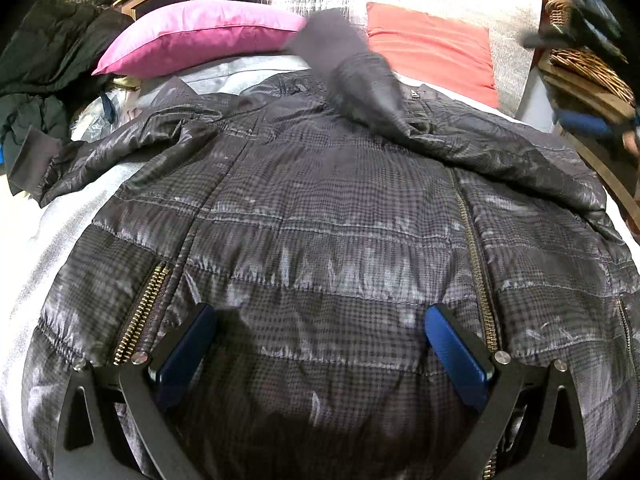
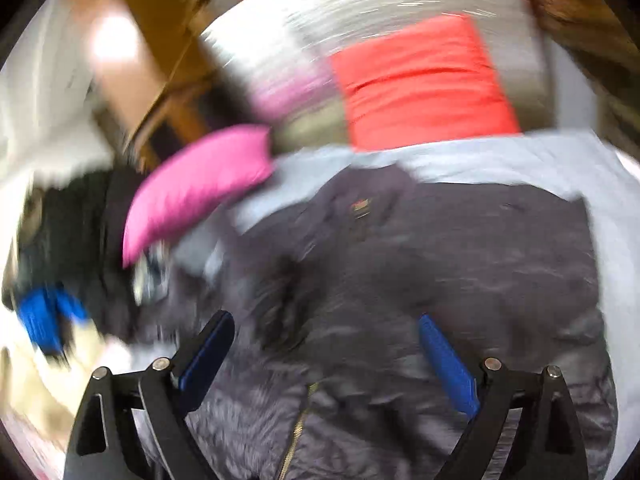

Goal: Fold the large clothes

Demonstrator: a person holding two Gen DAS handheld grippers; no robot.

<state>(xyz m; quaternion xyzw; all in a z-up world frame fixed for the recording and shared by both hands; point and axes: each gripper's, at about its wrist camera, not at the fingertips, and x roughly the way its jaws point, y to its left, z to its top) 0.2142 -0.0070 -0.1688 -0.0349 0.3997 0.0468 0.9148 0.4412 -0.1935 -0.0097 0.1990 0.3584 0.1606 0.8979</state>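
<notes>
Both tongs are standing spread, pinching nothing: left gripper [image 1: 320, 340] is hovering over the jacket [image 1: 320, 208], right gripper [image 2: 326, 356] likewise, view blurred. Jacket is lying flat on the bed [image 1: 48, 248], below a pink pillow [image 1: 200, 36].

No legible text — only a small blurred badge [image 2: 361, 205] on the jacket [image 2: 460, 264].

My left wrist camera looks steeply down, close over the quilted jacket [image 1: 320, 208] on the bed [image 1: 44, 248], facing the pink pillow [image 1: 200, 36] and red pillow [image 1: 432, 48] at its head. My right wrist view, blurred and tilted, shares these from the right.
</notes>
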